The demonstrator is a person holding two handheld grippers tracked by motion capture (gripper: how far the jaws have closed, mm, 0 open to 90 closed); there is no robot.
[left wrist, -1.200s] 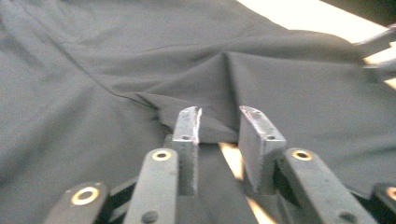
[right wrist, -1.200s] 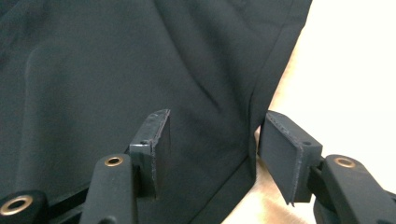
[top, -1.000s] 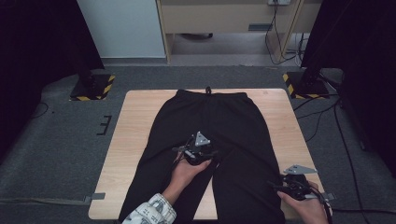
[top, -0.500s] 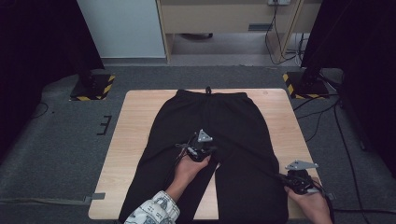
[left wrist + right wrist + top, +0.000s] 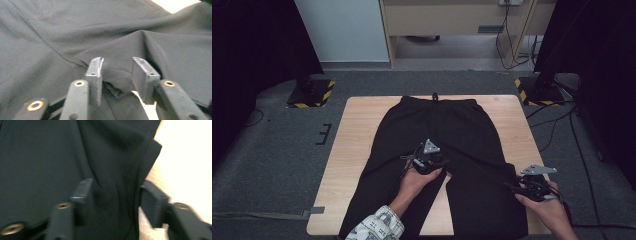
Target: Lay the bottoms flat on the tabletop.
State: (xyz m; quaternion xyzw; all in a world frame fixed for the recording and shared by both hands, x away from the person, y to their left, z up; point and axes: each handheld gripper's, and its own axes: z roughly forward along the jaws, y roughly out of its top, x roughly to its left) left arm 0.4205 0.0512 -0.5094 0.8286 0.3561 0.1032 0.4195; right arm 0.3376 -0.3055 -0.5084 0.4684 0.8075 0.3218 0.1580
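No text, label, brand, number or sign can be read in any of the views. The black trousers (image 5: 447, 150) on the table (image 5: 357, 150) carry no legible print. The yellow-and-black hazard stripes on the 2 stand bases (image 5: 312, 95) beyond the table's far corners are plain warning bands without lettering. The patterned sleeve (image 5: 374, 227) at the table's near edge shows a print too small to make out.
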